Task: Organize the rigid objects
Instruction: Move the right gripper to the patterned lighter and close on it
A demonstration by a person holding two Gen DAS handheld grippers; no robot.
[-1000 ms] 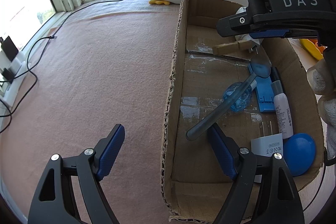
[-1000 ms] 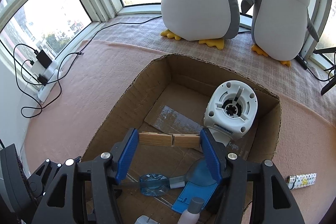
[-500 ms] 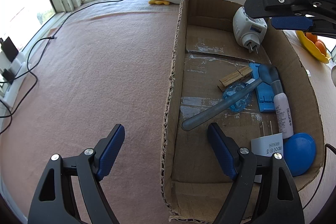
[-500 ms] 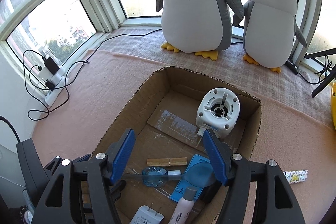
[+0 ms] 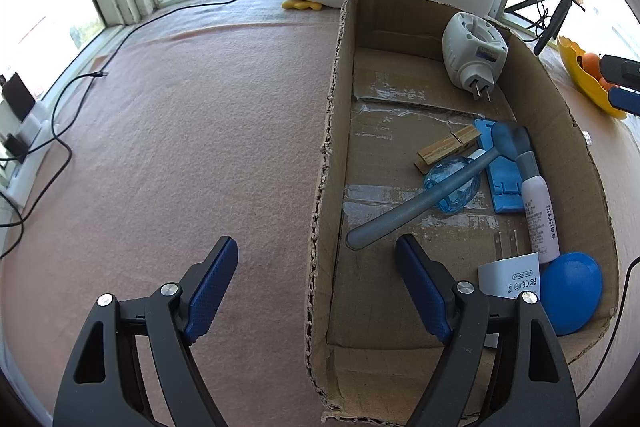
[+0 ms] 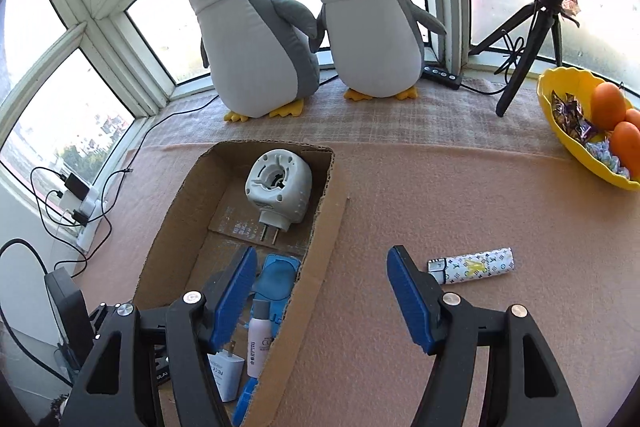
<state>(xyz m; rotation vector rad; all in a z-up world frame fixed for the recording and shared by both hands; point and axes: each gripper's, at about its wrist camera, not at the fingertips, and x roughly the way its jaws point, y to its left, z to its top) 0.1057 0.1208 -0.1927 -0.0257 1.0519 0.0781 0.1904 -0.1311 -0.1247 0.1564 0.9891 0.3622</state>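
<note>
A cardboard box (image 5: 328, 155) (image 6: 320, 227) lies on the pink cloth. It holds a wooden clothespin (image 5: 448, 149), a grey spoon (image 5: 412, 203), a white plug-in device (image 5: 474, 51) (image 6: 278, 187), a white tube (image 5: 538, 211), a white charger (image 5: 510, 273), a blue lid (image 5: 570, 291) and a blue holder (image 5: 500, 171). My left gripper (image 5: 316, 287) is open and empty, straddling the box's left wall. My right gripper (image 6: 322, 295) is open and empty, above the box's right wall. A patterned lighter (image 6: 472, 265) lies on the cloth just right of it.
Two plush penguins (image 6: 256, 39) stand at the window behind the box. A yellow bowl (image 6: 576, 151) with oranges and sweets sits far right, a tripod (image 6: 528, 39) beside it. Cables and chargers (image 6: 76, 203) lie along the left edge.
My right gripper opened and dropped the clothespin into the box, then rose and swung right toward the lighter. The left gripper has not moved.
</note>
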